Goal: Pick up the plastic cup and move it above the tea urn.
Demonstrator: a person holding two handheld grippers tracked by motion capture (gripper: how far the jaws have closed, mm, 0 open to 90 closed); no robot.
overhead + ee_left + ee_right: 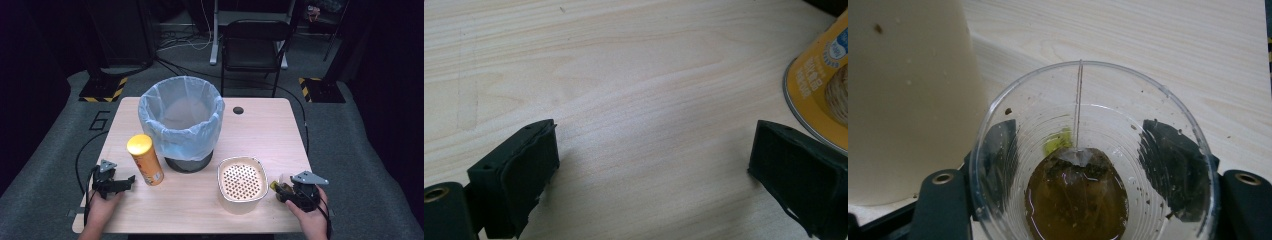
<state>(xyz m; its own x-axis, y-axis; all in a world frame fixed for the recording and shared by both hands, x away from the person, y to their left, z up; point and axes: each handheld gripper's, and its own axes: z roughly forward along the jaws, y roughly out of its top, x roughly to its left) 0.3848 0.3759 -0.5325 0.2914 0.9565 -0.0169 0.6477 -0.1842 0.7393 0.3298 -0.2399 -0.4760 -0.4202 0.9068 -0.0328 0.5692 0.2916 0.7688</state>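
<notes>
A clear plastic cup [1098, 90] with a used tea bag [1080, 190] and brown liquid stands between the jaws of my right gripper [1088, 145]. The pads show through the cup's walls and press on both sides. In the high view this gripper [285, 189] and the cup [282, 181] are at the table's front right. My left gripper [131, 181] rests at the front left, pointing at a yellow chips can [146, 160]. Its jaws [654, 135] stand wide open over bare wood, with the can's base [814, 90] just beyond the right one.
A bin lined with a pale blue bag [181, 120] stands at the middle of the table [270, 125]. A white container with a perforated insert [242, 182] sits just left of the cup, its wall [908, 100] close beside it. A black chair [252, 45] stands beyond the table.
</notes>
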